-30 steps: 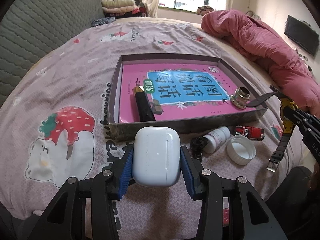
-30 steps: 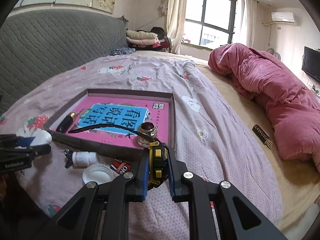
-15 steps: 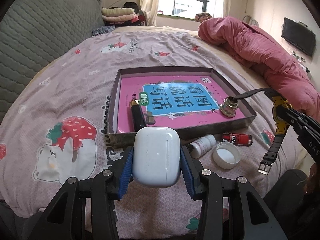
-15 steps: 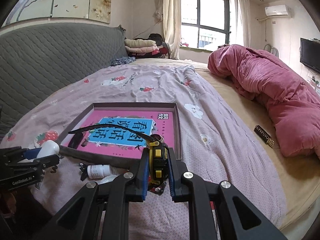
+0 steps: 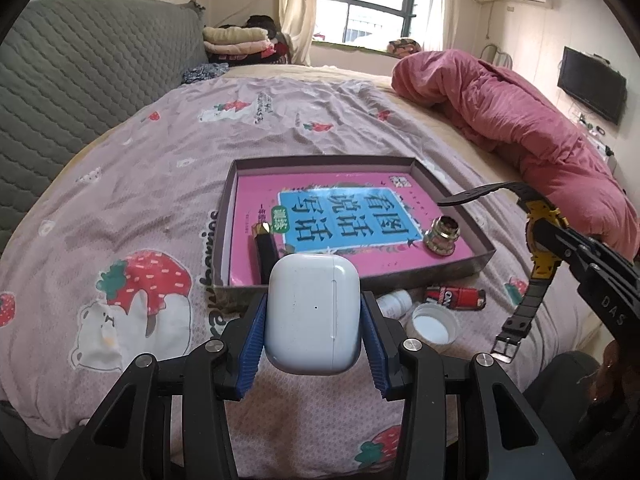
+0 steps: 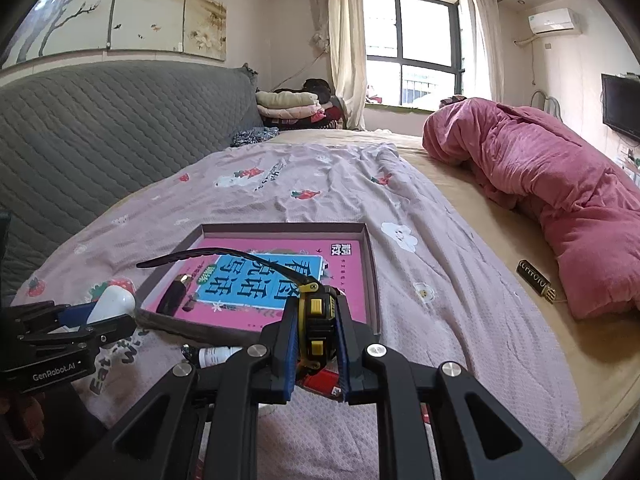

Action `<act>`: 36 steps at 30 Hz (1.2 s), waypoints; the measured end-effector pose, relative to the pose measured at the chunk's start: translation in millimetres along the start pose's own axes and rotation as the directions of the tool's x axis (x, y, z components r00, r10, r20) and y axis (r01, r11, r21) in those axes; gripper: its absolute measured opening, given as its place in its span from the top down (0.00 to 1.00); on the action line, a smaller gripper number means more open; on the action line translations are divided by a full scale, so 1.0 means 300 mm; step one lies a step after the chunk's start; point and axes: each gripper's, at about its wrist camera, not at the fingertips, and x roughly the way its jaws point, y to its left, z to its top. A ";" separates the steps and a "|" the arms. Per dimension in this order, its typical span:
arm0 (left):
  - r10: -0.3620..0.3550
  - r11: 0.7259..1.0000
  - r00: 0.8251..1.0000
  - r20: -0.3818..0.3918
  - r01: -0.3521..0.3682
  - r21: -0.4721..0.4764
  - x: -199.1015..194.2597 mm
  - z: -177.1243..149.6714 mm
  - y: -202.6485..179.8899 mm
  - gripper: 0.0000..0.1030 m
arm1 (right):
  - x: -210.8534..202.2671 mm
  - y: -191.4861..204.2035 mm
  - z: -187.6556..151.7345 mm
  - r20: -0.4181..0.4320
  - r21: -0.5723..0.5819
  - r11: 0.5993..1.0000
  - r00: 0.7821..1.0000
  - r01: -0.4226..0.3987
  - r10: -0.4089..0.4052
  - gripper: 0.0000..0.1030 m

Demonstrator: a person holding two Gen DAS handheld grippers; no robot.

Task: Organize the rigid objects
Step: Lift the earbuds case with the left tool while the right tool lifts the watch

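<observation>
Left gripper (image 5: 313,344): blue pads pressed on both sides of a white earbud case (image 5: 313,314), held upright, clear of the bedspread (image 5: 132,200). Jaws about half open, filled by the case.

Right gripper (image 6: 316,334): jaws nearly closed, clamped on a yellow-and-black watch (image 6: 314,320) by its body. One strap arcs up toward 10 o'clock; in the left view the other strap hangs down, buckle at the bottom, off the bed.

Tray (image 5: 224,224): shallow box on the bedspread, at 12 o'clock from the case. Inside lies a pink book (image 5: 344,216) with a blue title panel. On the book: a black tube (image 5: 265,248) with a gold tip at the near left, a brass fitting (image 5: 442,236) at the near right.

Outside the tray, along its near wall: a white bottle (image 5: 394,303), a white cap (image 5: 435,326) open side up, a red-and-black lighter (image 5: 456,297). The cap sits at 5 o'clock from the bottle.

Pink quilt (image 6: 552,184) is heaped at 2 o'clock, well apart from the tray. A small dark bar (image 6: 536,280) lies beside the quilt.
</observation>
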 end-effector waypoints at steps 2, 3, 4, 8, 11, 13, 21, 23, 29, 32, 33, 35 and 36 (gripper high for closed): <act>-0.003 1.000 1.000 0.009 0.003 -0.003 -0.007 0.011 -0.005 0.55 | 0.002 -0.005 0.015 0.008 0.019 1.000 1.000 -0.001 0.001 0.84; -0.003 1.000 1.000 0.015 0.003 -0.004 -0.010 0.019 -0.008 0.55 | 0.004 -0.008 0.022 0.012 0.029 1.000 1.000 -0.001 0.000 0.84; -0.002 1.000 1.000 0.017 0.002 -0.003 -0.010 0.025 -0.011 0.55 | 0.006 -0.010 0.030 0.019 0.040 0.999 1.000 -0.003 0.002 0.84; -0.001 1.000 0.999 0.032 0.001 -0.005 -0.011 0.054 -0.023 0.55 | 0.015 -0.005 0.058 0.042 0.055 0.998 0.999 -0.005 0.002 0.84; 0.002 1.000 0.999 0.034 -0.002 -0.006 -0.004 0.075 -0.035 0.55 | 0.017 0.000 0.075 0.059 0.058 0.998 0.998 -0.006 0.002 0.84; 0.003 1.000 0.999 0.038 -0.003 -0.008 -0.003 0.083 -0.041 0.55 | 0.017 0.003 0.088 0.073 0.061 0.998 0.997 -0.008 0.004 0.84; 0.022 1.000 0.998 0.055 -0.022 -0.004 0.000 0.127 -0.054 0.55 | 0.030 0.020 0.131 0.109 0.061 0.998 0.994 -0.013 0.006 0.84; 0.028 1.000 0.998 0.060 -0.028 -0.003 0.000 0.138 -0.051 0.55 | 0.032 0.028 0.143 0.119 0.059 0.998 0.993 -0.018 0.011 0.84; 0.043 0.999 0.996 0.077 -0.042 -0.023 0.000 0.180 -0.029 0.55 | 0.029 0.068 0.177 0.160 0.017 1.000 0.987 -0.019 0.016 0.84; 0.049 0.999 0.996 0.077 -0.047 -0.026 0.007 0.194 -0.024 0.55 | 0.038 0.084 0.187 0.167 0.011 1.000 0.986 -0.023 0.021 0.84; 0.050 0.998 0.996 0.075 -0.048 -0.027 0.011 0.197 -0.021 0.55 | 0.041 0.087 0.191 0.169 0.013 1.000 0.985 -0.028 0.025 0.84; 0.052 0.998 0.996 0.074 -0.051 -0.026 0.015 0.201 -0.022 0.55 | 0.046 0.090 0.196 0.172 0.015 0.999 0.985 -0.030 0.027 0.84; 0.051 0.998 0.996 0.073 -0.049 -0.027 0.018 0.205 -0.022 0.55 | 0.050 0.090 0.200 0.174 0.013 0.999 0.984 -0.029 0.026 0.84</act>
